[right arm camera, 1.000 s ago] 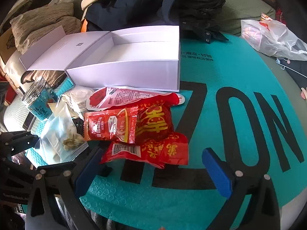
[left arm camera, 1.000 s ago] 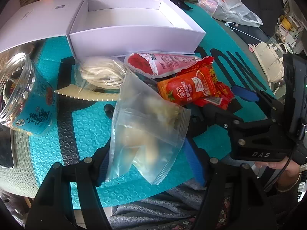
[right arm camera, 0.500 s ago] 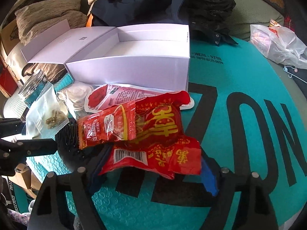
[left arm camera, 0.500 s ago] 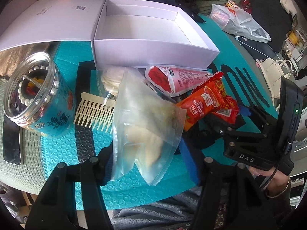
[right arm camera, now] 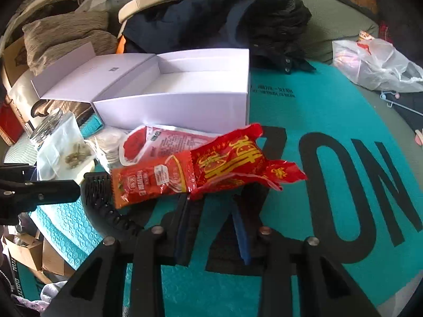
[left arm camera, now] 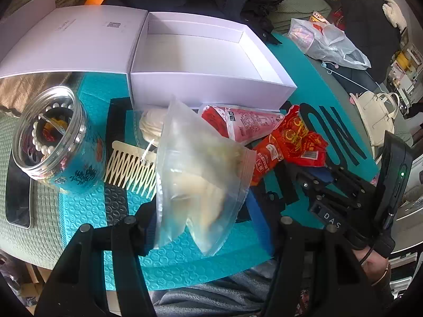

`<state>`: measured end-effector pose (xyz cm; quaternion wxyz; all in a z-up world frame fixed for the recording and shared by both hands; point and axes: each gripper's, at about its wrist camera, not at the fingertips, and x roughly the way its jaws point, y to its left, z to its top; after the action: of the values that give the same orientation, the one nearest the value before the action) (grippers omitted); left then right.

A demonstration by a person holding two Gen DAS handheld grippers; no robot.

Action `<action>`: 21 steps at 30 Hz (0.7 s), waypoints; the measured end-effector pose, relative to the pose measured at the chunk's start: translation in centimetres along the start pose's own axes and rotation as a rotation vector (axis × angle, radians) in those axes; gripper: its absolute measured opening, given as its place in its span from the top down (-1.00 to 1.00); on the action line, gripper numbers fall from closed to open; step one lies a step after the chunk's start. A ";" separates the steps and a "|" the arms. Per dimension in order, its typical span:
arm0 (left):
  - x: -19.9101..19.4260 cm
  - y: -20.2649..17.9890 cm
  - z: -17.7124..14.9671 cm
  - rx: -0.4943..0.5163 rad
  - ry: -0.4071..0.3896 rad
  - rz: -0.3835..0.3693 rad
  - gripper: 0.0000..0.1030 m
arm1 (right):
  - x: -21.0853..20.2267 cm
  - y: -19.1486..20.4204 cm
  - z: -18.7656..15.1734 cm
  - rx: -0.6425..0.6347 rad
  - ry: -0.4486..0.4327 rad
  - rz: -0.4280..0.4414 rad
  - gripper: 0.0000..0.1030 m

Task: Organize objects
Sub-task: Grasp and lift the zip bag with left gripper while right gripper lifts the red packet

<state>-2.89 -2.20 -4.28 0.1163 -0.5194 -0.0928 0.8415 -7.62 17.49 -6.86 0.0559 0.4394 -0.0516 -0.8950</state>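
My left gripper [left arm camera: 203, 219] is shut on a clear zip bag [left arm camera: 201, 174] of pale pieces and holds it up over the teal mat [left arm camera: 84, 211]. The right gripper [right arm camera: 211, 211] has its jaws closing, and the blue pads pinch the lower edge of two red snack packets [right arm camera: 211, 169], now crumpled and raised; the left wrist view shows those red snack packets [left arm camera: 288, 142] too. Behind them lies a pink-red pouch [right arm camera: 164, 142] in front of the open white box [right arm camera: 171, 111], which is empty.
A pearl-filled jar [left arm camera: 53, 137], a cream comb [left arm camera: 129, 169] and white round pads [left arm camera: 150, 126] sit left of the bag. A black comb [right arm camera: 100, 192] lies by the packets. A phone [left arm camera: 18, 198] is at far left; a plastic bag [right arm camera: 375, 63] and dark jacket [right arm camera: 224, 18] behind.
The right jaws went from wide apart to closed on the red packets, which bunched up and rose. The left gripper lifted the zip bag a little higher.
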 end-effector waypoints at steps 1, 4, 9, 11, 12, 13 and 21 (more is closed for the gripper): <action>-0.1 0.1 0.0 -0.006 -0.001 -0.004 -0.12 | -0.1 -0.4 -0.2 0.024 0.000 0.018 0.29; -0.1 0.2 0.1 -0.012 -0.004 -0.007 -0.12 | -0.9 -0.9 -0.5 0.057 -0.008 0.004 -0.66; 0.0 0.2 0.2 0.000 -0.002 -0.015 -0.12 | -1.2 -1.5 -0.3 0.094 -0.032 -0.006 -0.82; 0.0 0.1 0.3 0.004 -0.004 -0.018 -0.12 | -1.0 -2.0 -0.1 0.144 -0.037 0.024 -0.82; 0.0 0.0 0.4 0.004 -0.005 -0.020 -0.12 | -0.9 -2.3 0.1 0.173 -0.048 0.046 -0.82; 0.0 -0.1 0.6 0.004 -0.006 -0.021 -0.12 | -0.9 -2.4 0.3 0.190 -0.056 0.059 -0.82; 0.4 -0.3 2.0 0.014 -0.025 -0.016 -0.12 | 0.6 -3.3 2.2 0.266 -0.084 0.090 -0.82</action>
<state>-4.87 -1.82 -3.64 0.1256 -0.5073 -0.0927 0.8475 -9.94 20.71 -6.48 0.0352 0.4024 -0.1917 -0.8945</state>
